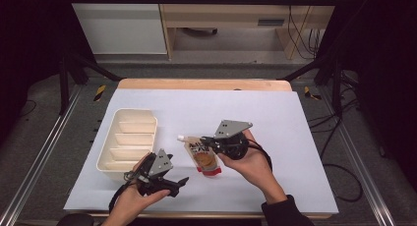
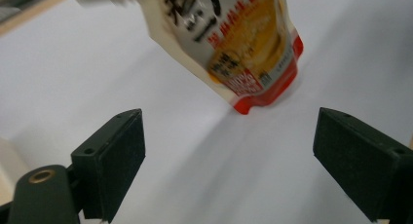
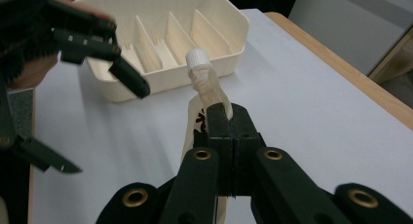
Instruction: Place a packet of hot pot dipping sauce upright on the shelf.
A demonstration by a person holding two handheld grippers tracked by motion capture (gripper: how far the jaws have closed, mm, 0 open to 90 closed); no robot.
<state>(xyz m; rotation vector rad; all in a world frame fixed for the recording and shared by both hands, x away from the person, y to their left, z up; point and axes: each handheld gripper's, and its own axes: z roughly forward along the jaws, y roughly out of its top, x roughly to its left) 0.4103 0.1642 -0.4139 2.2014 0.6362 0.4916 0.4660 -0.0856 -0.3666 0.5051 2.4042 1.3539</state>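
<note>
Grey floor (image 1: 44,137); wooden counter (image 1: 204,84) under white sheet (image 1: 255,118); black frame posts (image 1: 64,73) at sides; wooden shelving (image 1: 221,14), cables (image 1: 300,34) beyond

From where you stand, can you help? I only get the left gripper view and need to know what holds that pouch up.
Observer: The right tongs are shut on the spouted pouch, pinching it just below its white cap.
Operator: Is anything near it I might hit?
Observer: A cream divided tray sits left of the pouch, its compartments bare.
Operator: And my own tongs?
Observer: The left tongs are open, low over the white table cover, nearer the person than the tray.
</note>
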